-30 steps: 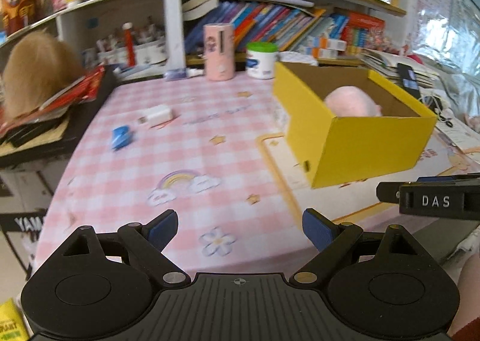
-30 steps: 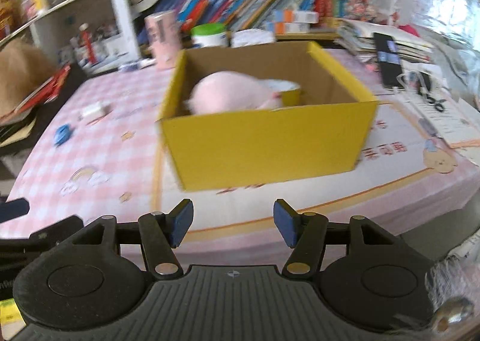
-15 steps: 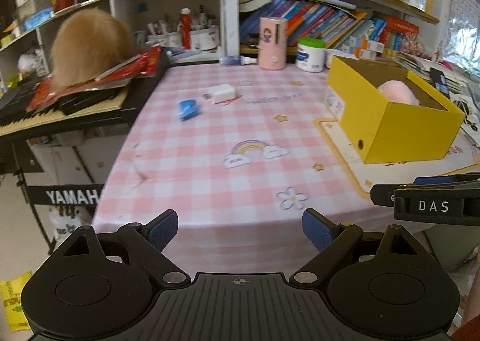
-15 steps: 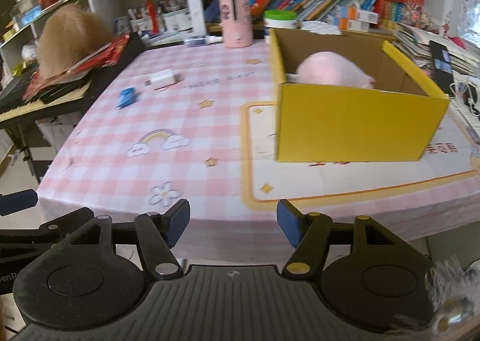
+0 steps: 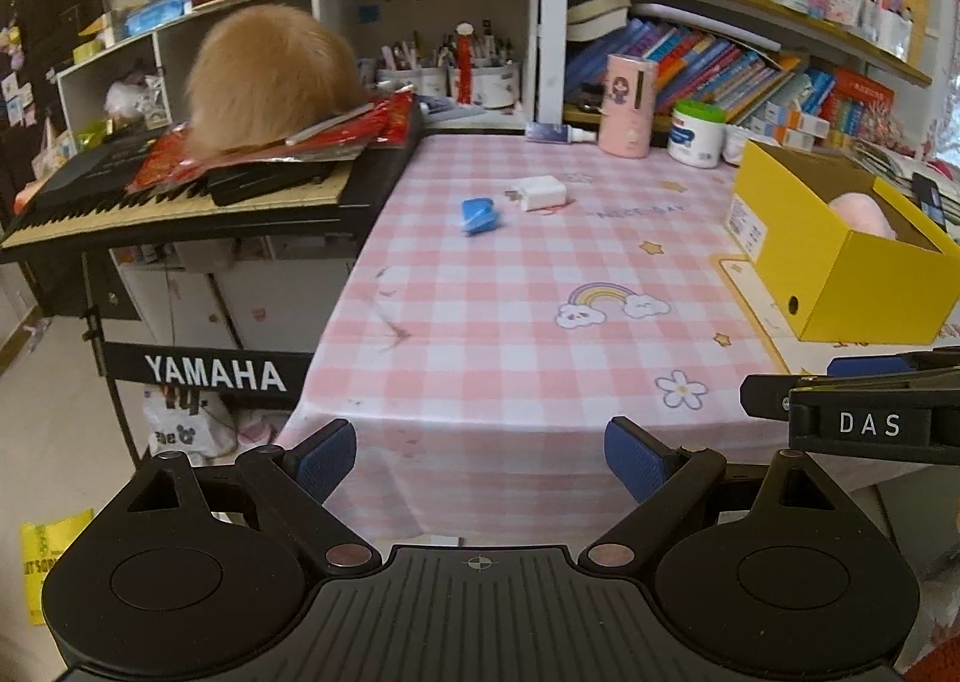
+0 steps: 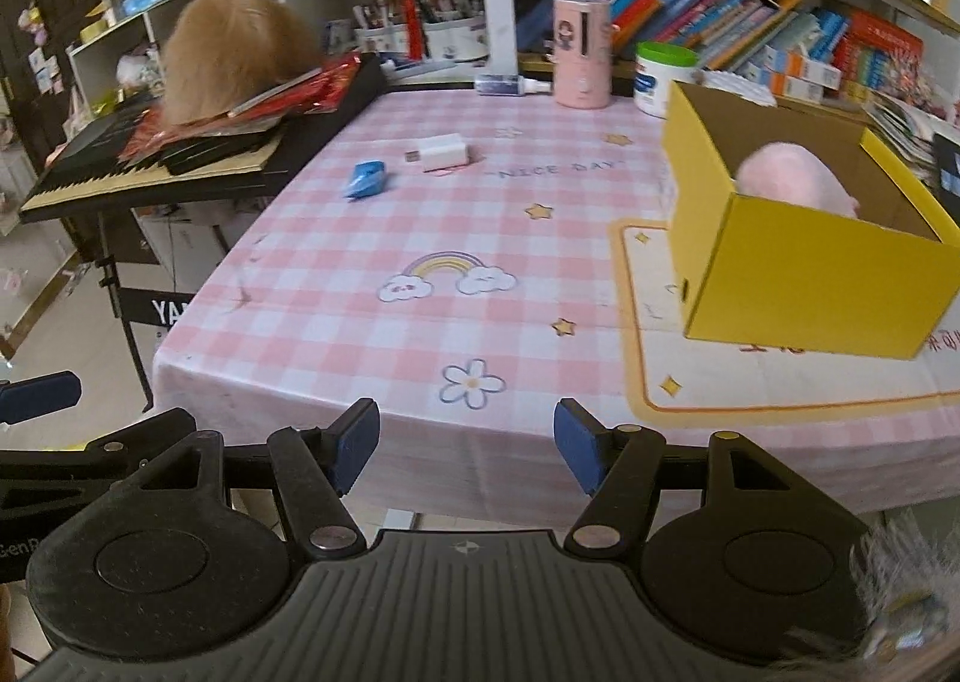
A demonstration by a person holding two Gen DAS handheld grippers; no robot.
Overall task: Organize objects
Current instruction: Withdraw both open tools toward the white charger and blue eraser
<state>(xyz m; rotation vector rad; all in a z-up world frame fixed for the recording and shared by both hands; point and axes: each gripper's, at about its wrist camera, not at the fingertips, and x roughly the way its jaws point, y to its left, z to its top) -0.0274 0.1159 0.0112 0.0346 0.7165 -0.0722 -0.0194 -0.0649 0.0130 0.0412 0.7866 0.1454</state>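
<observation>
A yellow cardboard box (image 5: 840,268) (image 6: 804,274) stands at the right of the pink checked table (image 5: 510,322) (image 6: 336,322) with a pink plush (image 5: 861,214) (image 6: 792,184) inside. A small blue object (image 5: 479,215) (image 6: 364,180) and a white charger (image 5: 538,193) (image 6: 442,152) lie at the table's far left. My left gripper (image 5: 480,451) is open and empty, off the table's front edge. My right gripper (image 6: 467,442) is open and empty, also off the front edge. The right gripper shows from the side in the left wrist view (image 5: 852,412).
A Yamaha keyboard (image 5: 180,196) (image 6: 150,166) stands left of the table with red packets and a brown furry thing (image 5: 270,76) on it. A pink canister (image 5: 627,106) (image 6: 582,52), a white jar (image 5: 696,133) (image 6: 663,76) and a small bottle (image 5: 558,132) stand at the back edge. Shelves of books are behind.
Both grippers have pulled back from the table and swung left. The box now sits further away and to the right. Both grippers stayed open and empty.
</observation>
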